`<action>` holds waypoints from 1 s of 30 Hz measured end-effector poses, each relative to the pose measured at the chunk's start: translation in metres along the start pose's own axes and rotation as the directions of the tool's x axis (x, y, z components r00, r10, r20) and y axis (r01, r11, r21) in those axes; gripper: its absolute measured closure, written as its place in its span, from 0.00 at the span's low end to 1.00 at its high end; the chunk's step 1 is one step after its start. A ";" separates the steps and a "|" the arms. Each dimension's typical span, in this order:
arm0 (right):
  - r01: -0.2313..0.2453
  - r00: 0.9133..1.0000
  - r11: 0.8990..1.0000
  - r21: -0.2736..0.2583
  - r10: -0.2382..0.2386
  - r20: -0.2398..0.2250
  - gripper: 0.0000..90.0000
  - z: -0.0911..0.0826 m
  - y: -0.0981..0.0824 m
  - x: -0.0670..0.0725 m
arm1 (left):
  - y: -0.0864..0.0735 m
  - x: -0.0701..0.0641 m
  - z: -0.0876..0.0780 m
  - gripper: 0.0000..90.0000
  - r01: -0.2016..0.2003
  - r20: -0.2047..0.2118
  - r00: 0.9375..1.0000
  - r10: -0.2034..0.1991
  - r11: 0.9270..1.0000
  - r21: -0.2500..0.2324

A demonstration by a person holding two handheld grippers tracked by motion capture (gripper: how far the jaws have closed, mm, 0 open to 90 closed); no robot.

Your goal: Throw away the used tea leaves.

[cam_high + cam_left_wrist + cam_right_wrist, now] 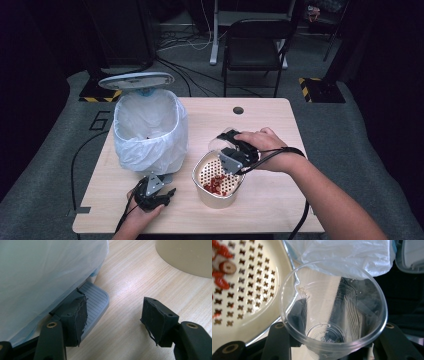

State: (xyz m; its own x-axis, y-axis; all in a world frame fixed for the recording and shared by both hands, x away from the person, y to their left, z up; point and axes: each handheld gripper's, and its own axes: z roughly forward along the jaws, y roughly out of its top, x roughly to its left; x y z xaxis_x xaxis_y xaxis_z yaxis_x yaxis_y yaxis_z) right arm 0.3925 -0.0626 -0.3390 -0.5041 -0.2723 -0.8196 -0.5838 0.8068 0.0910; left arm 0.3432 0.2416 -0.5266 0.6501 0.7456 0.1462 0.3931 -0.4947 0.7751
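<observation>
My right gripper [226,145] pinches an empty clear cup [333,308] above the perforated pot [218,181]; red bits remain inside. Left gripper [157,192], jaws apart on nothing, by bin pedal [94,305]. Bin [148,131] lid up; tipping pot contents left.

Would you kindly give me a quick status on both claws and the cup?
Right claw shut on clear plastic cup, over perforated pot of red bits. Left claw jaws apart, empty, one pad at bin pedal. Bin lid up, path clear.
</observation>
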 end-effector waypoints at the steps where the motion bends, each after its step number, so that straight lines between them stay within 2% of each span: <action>1: -0.038 0.999 0.999 -0.018 0.038 -0.008 0.56 0.000 -0.002 -0.003 | 0.000 0.000 0.000 0.41 0.000 0.000 1.000 0.000 1.000 0.000; 2: -0.091 0.996 0.995 -0.038 0.091 -0.017 0.56 0.001 -0.005 -0.006 | 0.000 0.000 0.000 0.41 0.000 0.000 1.000 0.000 1.000 0.000; 3: -0.120 0.993 0.992 -0.046 0.119 -0.023 0.56 0.001 -0.007 -0.008 | 0.000 0.000 0.000 0.41 0.000 0.000 1.000 0.000 1.000 0.001; 4: -0.164 0.986 0.985 -0.057 0.163 -0.030 0.56 0.001 -0.009 -0.010 | 0.000 0.000 0.000 0.41 -0.002 0.000 1.000 0.002 1.000 0.001; 7: -0.284 0.958 0.955 -0.090 0.279 -0.066 0.56 0.003 -0.017 -0.014 | 0.000 0.000 0.000 0.41 0.001 0.000 1.000 -0.001 1.000 0.000; 10: -0.360 0.932 0.925 -0.118 0.350 -0.096 0.56 0.005 -0.024 -0.017 | 0.000 0.000 0.000 0.41 0.001 -0.006 1.000 -0.001 1.000 -0.005; 15: -0.420 0.905 0.899 -0.126 0.404 -0.134 0.56 0.008 -0.032 -0.021 | 0.000 0.000 0.000 0.41 -0.001 0.000 1.000 0.001 1.000 0.001; 17: -0.449 0.890 0.883 -0.138 0.429 -0.153 0.56 0.007 -0.034 -0.023 | 0.000 0.000 0.000 0.41 -0.001 0.001 1.000 0.001 1.000 0.000; 19: -0.486 0.870 0.861 -0.152 0.461 -0.172 0.56 0.007 -0.035 -0.025 | 0.000 0.000 0.000 0.41 -0.001 -0.005 1.000 0.001 1.000 -0.004; 21: -0.503 0.860 0.850 -0.160 0.473 -0.192 0.56 0.007 -0.037 -0.027 | 0.000 0.000 0.000 0.41 0.001 -0.006 1.000 -0.001 1.000 -0.005; 22: -0.524 0.847 0.836 -0.162 0.490 -0.207 0.56 0.007 -0.038 -0.028 | 0.000 0.000 0.000 0.41 0.000 -0.006 1.000 0.000 1.000 -0.004; 23: -0.537 0.838 0.828 -0.164 0.500 -0.217 0.56 0.007 -0.038 -0.030 | 0.000 0.000 0.000 0.41 -0.001 -0.006 1.000 0.001 1.000 -0.004; 24: -0.546 0.832 0.820 -0.169 0.510 -0.217 0.56 0.008 -0.039 -0.031 | 0.000 0.000 0.000 0.41 0.000 -0.006 1.000 0.000 1.000 -0.004; 25: -0.560 0.823 0.811 -0.168 0.521 -0.225 0.56 0.008 -0.040 -0.031 | 0.000 0.000 0.000 0.41 0.000 -0.005 1.000 0.000 1.000 -0.004; 26: -0.567 0.818 0.805 -0.174 0.526 -0.231 0.56 0.009 -0.041 -0.032 | 0.000 0.000 0.000 0.41 0.000 -0.006 1.000 0.000 1.000 -0.004; 27: -0.591 0.800 0.790 -0.162 0.548 -0.244 0.56 0.009 -0.041 -0.032 | 0.000 0.000 0.000 0.41 -0.001 -0.006 1.000 0.001 1.000 -0.004; 28: -0.591 0.800 0.790 -0.162 0.548 -0.244 0.56 0.009 -0.041 -0.032 | 0.000 0.000 0.000 0.41 -0.001 -0.006 1.000 0.001 1.000 -0.004; 29: -0.623 0.775 0.766 -0.160 0.575 -0.262 0.56 0.010 -0.044 -0.034 | 0.000 0.000 0.000 0.41 0.001 -0.006 1.000 -0.001 1.000 -0.004; 30: -0.638 0.763 0.752 -0.165 0.587 -0.272 0.56 0.010 -0.045 -0.035 | 0.000 0.000 0.000 0.41 0.000 -0.006 1.000 0.000 1.000 -0.004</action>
State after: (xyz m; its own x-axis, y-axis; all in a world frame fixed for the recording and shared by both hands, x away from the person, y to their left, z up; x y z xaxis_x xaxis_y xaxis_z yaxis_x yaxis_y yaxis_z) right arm 0.4429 -0.0838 -0.3204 -0.9001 0.1231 -0.4180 -0.2231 0.6939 0.6847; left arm 0.3432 0.2414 -0.5269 0.6465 0.7481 0.1495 0.3904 -0.4928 0.7777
